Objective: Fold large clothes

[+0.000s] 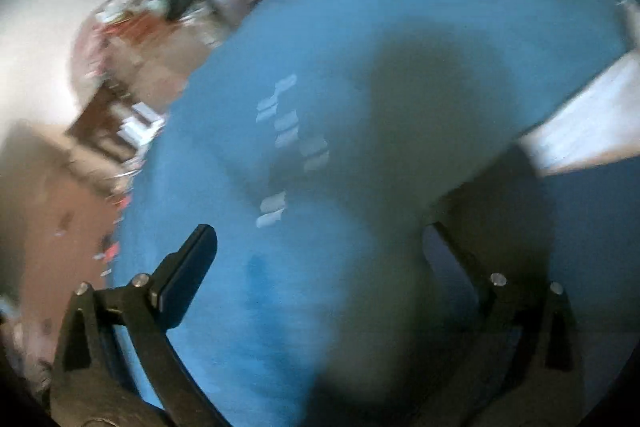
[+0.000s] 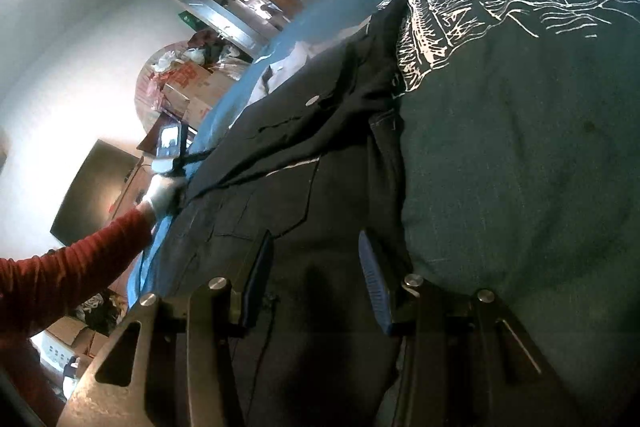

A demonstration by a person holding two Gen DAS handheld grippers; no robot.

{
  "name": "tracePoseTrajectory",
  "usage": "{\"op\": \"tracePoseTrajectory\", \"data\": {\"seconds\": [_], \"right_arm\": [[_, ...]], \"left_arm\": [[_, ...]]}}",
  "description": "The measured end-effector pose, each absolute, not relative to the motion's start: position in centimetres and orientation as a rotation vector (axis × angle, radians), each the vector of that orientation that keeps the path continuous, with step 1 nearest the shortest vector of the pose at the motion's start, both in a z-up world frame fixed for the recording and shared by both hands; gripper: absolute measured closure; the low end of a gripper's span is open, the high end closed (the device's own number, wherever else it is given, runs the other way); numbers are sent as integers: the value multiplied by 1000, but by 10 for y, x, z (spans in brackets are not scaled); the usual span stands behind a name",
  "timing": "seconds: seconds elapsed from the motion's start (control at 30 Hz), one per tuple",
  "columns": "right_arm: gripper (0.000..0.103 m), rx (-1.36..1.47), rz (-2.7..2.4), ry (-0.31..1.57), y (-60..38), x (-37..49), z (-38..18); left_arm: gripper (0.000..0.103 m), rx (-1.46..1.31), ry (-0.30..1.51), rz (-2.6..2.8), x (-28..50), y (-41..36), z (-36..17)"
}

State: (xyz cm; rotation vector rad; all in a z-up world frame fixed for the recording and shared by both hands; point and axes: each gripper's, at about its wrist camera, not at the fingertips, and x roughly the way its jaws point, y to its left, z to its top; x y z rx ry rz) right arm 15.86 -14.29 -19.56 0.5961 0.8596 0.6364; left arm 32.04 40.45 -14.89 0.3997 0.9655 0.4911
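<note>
The coat (image 2: pixel 320 163), dark w/ a pale button, is lying spread flat on a bed, over a blue sheet (image 2: pixel 224 107) and partly over a teal quilt (image 2: pixel 520 147) printed w/ a white dragon. Its long axis is running from the near edge of the right wrist view up and away toward the far end of the bed, one dark flap folding across the upper part toward the quilt. The right gripper (image 2: pixel 316 267) is hovering low over the near end of the coat, jaws standing partly open w/ nothing between them; can't tell if the pads are touching cloth. Farther along the coat's left edge, the left gripper (image 2: pixel 192 159) is showing in a white-gloved hand (image 2: pixel 164 195) w/ a red sleeve (image 2: pixel 72 267), at the coat's edge. The left wrist view is heavily motion-blurred: the left gripper's jaws are standing wide apart over the blue sheet, w/ a blurred grey shape by the right finger; can't tell if it's gripping anything. Boxes (image 2: pixel 192 87) are sitting beyond the bed by a white wall.
</note>
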Motion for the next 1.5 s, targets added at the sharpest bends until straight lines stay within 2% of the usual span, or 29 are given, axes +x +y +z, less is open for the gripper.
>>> {"op": "tracePoseTrajectory", "data": {"seconds": [0.07,0.13,0.17,0.3,0.37,0.43,0.57,0.7,0.87,0.93,1.03,1.17,1.27,1.4,1.47,1.5], "right_arm": [[57,597,638,859,-143,159,-196],[57,596,637,858,-143,159,-196],[57,596,637,857,-143,159,-196],[57,595,637,853,-144,157,-196],[57,595,637,853,-144,158,-196],[57,597,637,853,-143,158,-196],[57,599,639,853,-144,157,-196],[56,605,645,850,-145,157,-196],[56,612,651,848,-145,157,-197],[56,613,651,848,-145,157,-197],[56,614,652,848,-144,157,-197],[55,613,652,847,-144,158,-197],[55,609,649,847,-144,158,-196],[55,541,598,867,-136,155,-187],[51,456,539,898,-126,150,-172],[45,416,512,909,-122,147,-164]], "left_arm": [[2,303,978,523,309,425,-145],[12,248,956,543,293,432,-128],[14,237,920,521,282,426,-117],[11,304,802,304,240,361,-100],[6,417,829,219,234,336,-120],[4,605,936,329,242,335,-156],[0,295,1006,503,231,403,-140],[0,220,998,523,216,425,-125],[3,170,801,435,193,382,-91],[2,293,812,348,187,344,-102],[0,555,902,426,185,332,-144],[0,415,951,598,178,392,-133],[0,345,954,670,164,409,-111],[1,206,823,601,124,372,-70],[1,184,779,497,113,355,-64],[1,184,766,415,106,334,-63]]}}
